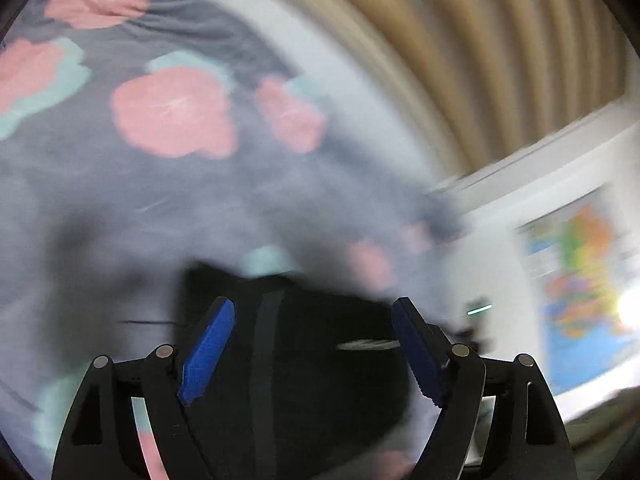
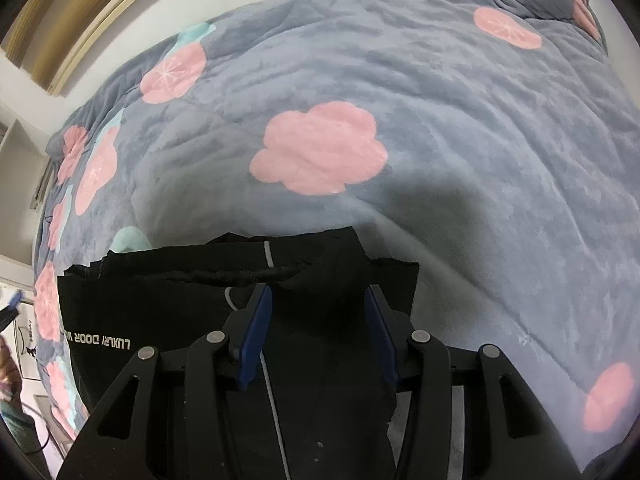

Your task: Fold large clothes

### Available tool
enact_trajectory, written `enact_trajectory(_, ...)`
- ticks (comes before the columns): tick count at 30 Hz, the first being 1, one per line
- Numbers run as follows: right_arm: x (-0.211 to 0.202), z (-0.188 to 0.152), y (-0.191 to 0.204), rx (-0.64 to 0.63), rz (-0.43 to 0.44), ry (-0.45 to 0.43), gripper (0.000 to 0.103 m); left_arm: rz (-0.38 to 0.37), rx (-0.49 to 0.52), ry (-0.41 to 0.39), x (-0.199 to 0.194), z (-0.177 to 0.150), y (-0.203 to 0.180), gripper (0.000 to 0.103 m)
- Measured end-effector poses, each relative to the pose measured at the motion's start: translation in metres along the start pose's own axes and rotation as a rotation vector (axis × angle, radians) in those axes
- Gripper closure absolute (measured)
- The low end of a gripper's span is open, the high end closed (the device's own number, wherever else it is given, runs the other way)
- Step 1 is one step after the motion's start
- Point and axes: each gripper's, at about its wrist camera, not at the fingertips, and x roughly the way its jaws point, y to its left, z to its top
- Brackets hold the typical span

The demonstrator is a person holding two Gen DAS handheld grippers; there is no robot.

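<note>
Right gripper: the right gripper (image 2: 316, 300) points steeply down over a folded black garment (image 2: 168, 312); its 2 blue pads (image 2: 256, 340) stand part-way apart, and whether they press on the cloth cannot be told from this view.
Left gripper: the left gripper (image 1: 314, 308) has its 2 blue pads (image 1: 208, 352) spread wide – nothing is pinched between them, and the black cloth (image 1: 312, 360) lies beyond and below the gap.
Black garment: it lies on the near part of the bed, in several flat layers with stacked edges at its far side; a thin pale stripe (image 2: 269, 254) runs along it, and white lettering (image 2: 108, 343) shows upside down near its left edge.
Bedding: a grey plush quilt (image 2: 460, 128) with large pink flowers (image 2: 320, 148) and pale teal patches – it spreads beneath and beyond the garment and fills most of both views.
Far background: a white wall, tan vertical curtain folds (image 1: 460, 40), and a colourful map poster (image 1: 580, 280), all blurred in the left wrist view.
</note>
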Motion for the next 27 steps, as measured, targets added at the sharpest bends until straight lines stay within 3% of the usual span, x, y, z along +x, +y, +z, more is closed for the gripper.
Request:
enact_trajectory(2, 0.001, 0.002, 0.001, -0.016, 0.002, -0.002, 0.052, 0.105, 0.009, 0.077, 0.033, -0.001, 0.010, 0.021)
enact_trajectory(4, 0.001, 0.003, 0.002, -0.043, -0.005, -0.009, 0.047, 0.141, -0.008, 0.138, 0.065, -0.003, 0.025, 0.021)
enact_trajectory(8, 0.003, 0.006, 0.000, -0.120, -0.041, -0.028, 0.028, 0.110, -0.056, 0.223, 0.106, -0.001, 0.052, 0.021)
enact_trajectory(12, 0.023, 0.011, -0.005, -0.158, 0.012, 0.033, 0.025, 0.080, -0.064, 0.309, 0.132, 0.001, 0.061, 0.021)
enact_trajectory(17, 0.059, 0.015, -0.004, -0.178, 0.083, 0.126, 0.025, 0.078, -0.063, 0.312, 0.145, 0.005, 0.066, 0.021)
enact_trajectory(18, 0.063, 0.014, -0.002, -0.186, 0.080, 0.130, 0.030, 0.079, -0.071, 0.301, 0.146, 0.005, 0.068, 0.021)
enact_trajectory(19, 0.065, 0.013, 0.001, -0.195, 0.079, 0.126, 0.048, 0.083, -0.080, 0.290, 0.149, 0.007, 0.069, 0.023)
enact_trajectory(20, 0.066, 0.011, 0.003, -0.196, 0.083, 0.128, 0.057, 0.088, -0.090, 0.277, 0.152, 0.006, 0.070, 0.026)
enact_trajectory(21, 0.065, 0.009, 0.005, -0.197, 0.074, 0.122, 0.061, 0.099, -0.091, 0.272, 0.154, 0.005, 0.069, 0.036)
enact_trajectory(22, 0.062, 0.006, 0.007, -0.209, 0.056, 0.107, 0.072, 0.126, -0.062, 0.262, 0.154, 0.004, 0.066, 0.053)
enact_trajectory(23, 0.058, 0.005, 0.008, -0.217, 0.041, 0.091, 0.082, 0.145, -0.031, 0.255, 0.153, 0.002, 0.062, 0.061)
enact_trajectory(24, 0.051, 0.002, 0.009, -0.220, 0.013, 0.063, 0.083, 0.150, -0.013, 0.241, 0.150, 0.000, 0.058, 0.084)
enact_trajectory(27, 0.016, 0.001, 0.012, -0.222, -0.035, -0.038, 0.087, 0.155, 0.001, 0.167, 0.127, -0.001, 0.044, 0.090)
